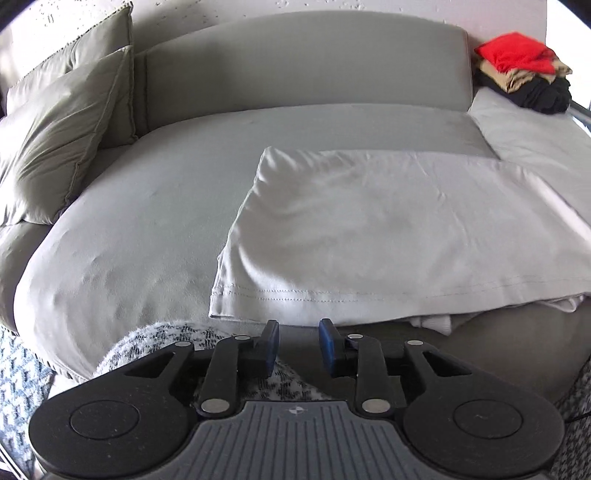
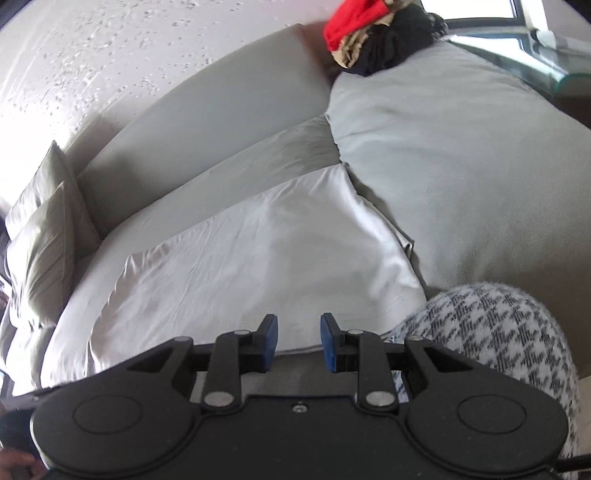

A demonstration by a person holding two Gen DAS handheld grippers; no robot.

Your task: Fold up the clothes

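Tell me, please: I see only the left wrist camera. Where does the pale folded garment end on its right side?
Observer: In the right wrist view the pale garment ends at the gap beside the big right cushion. Its edge lies against that cushion.
Operator: Is the right gripper holding it?
Observer: No. The right gripper is open, with nothing between its pads.
Operator: What is behind the clothes pile?
Observer: A window is just behind the clothes pile.
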